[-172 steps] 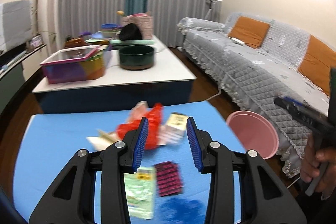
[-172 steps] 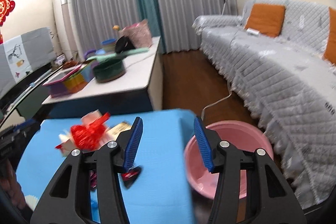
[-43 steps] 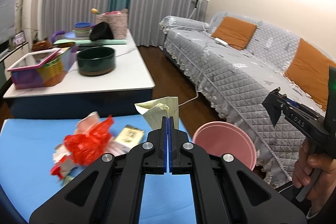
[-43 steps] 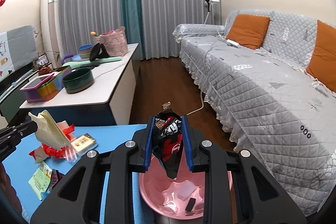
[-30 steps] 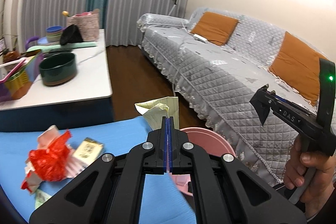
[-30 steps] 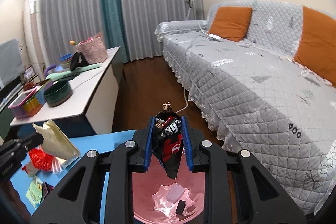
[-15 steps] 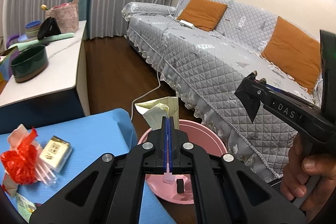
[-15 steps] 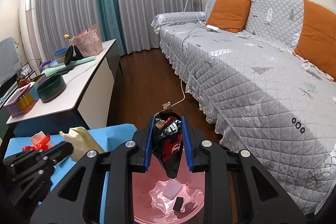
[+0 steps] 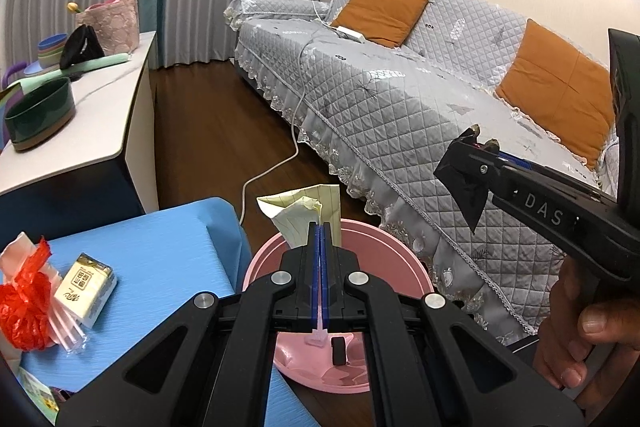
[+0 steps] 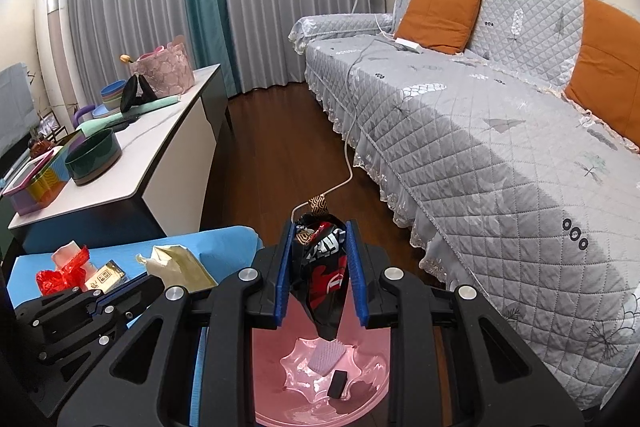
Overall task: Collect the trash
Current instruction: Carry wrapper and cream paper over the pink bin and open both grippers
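Left wrist view: left gripper [image 9: 320, 227] sitting at lower centre of the frame, jaws pressed fully together and pinching a crumpled yellow lined paper [image 9: 303, 215] that is sticking up and slightly left beyond the fingertips. Hanging directly over the pink basin [image 9: 400, 263], whose rim is curving out on both sides of the closed fingers, with a white scrap and a small black piece lying inside at lower centre. Spreading across the lower left, a blue mat [image 9: 160, 259] carrying a red crinkled wrapper [image 9: 24, 303] and a small yellow-white packet [image 9: 86, 287] just beside it. Reaching in from the right edge, right gripper [image 9: 466, 163] gripped by a hand [image 9: 576, 343] at lower right, dark foil poking out at its tip. Right wrist view: right gripper [image 10: 320, 271] standing at lower centre, jaws narrowly parted and clamping a black-and-red snack wrapper [image 10: 322, 267], its pointed end dangling down above the pink basin [image 10: 272, 387]. Showing at lower left, left gripper [image 10: 140, 287] holding the yellow paper [image 10: 180, 267] just beside the basin's left rim.
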A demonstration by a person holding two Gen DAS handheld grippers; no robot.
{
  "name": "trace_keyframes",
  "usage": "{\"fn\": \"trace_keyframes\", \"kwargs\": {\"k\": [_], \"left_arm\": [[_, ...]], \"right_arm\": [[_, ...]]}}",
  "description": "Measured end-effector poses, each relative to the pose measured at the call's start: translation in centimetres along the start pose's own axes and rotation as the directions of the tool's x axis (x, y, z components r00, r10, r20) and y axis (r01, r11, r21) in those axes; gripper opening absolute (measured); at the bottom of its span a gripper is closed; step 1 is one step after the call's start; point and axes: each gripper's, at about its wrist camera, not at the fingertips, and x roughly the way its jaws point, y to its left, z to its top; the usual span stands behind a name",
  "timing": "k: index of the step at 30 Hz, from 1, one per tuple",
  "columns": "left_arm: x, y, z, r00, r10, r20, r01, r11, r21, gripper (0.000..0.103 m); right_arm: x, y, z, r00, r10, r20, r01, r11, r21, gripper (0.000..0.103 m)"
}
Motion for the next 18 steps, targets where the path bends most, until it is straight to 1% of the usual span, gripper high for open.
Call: {"fn": "trace_keyframes", "kwargs": {"k": [2, 3, 4, 5, 6, 7, 12, 18], "left_arm": [[0.1, -0.2, 0.0, 1.000, -0.006, -0.008, 0.006, 1.000, 0.001, 0.000], [0.3, -0.3, 0.0, 1.000, -0.014, -0.017, 0.014, 1.000, -0.001, 0.001], [0.5, -0.3, 0.0, 0.999, -0.022, -0.034, 0.022, 1.000, -0.006, 0.002], [0.7, -0.2, -0.1, 0.999, -0.024, -0.045, 0.023, 1.000, -0.011, 0.007], [0.7, 0.0, -0.2, 0.999, -0.017, -0.047, 0.016, 1.000, -0.019, 0.016], [0.6, 0.2, -0.3, 0.999, -0.011, -0.041, 0.010, 1.000, -0.025, 0.017], [-0.3, 0.6, -0.8, 0.999, 0.008, -0.034, -0.009, 0.999, -0.036, 0.017], [-2.4, 1.6, -1.0, 0.999, 0.030, -0.016, -0.030, 0.998, -0.046, 0.017]], "right_arm": [[0.1, 0.0, 0.0, 1.000, 0.000, -0.006, 0.000, 1.000, 0.000, 0.028], [0.2, 0.0, 0.0, 1.000, -0.006, -0.011, 0.006, 1.000, -0.002, 0.034], [0.3, -0.1, -0.1, 1.000, -0.013, -0.014, 0.013, 1.000, -0.003, 0.043], [0.3, -0.2, -0.1, 1.000, -0.023, -0.014, 0.023, 1.000, 0.001, 0.059], [0.2, -0.3, -0.1, 1.000, -0.028, -0.009, 0.028, 1.000, 0.009, 0.061], [0.1, -0.4, -0.1, 1.000, -0.029, -0.008, 0.029, 0.999, 0.015, 0.061], [-0.1, -0.8, 0.0, 1.000, -0.025, -0.004, 0.025, 0.999, 0.041, 0.061], [-0.4, 0.0, 0.2, 1.000, -0.010, 0.011, 0.010, 0.999, 0.030, 0.061]]}}
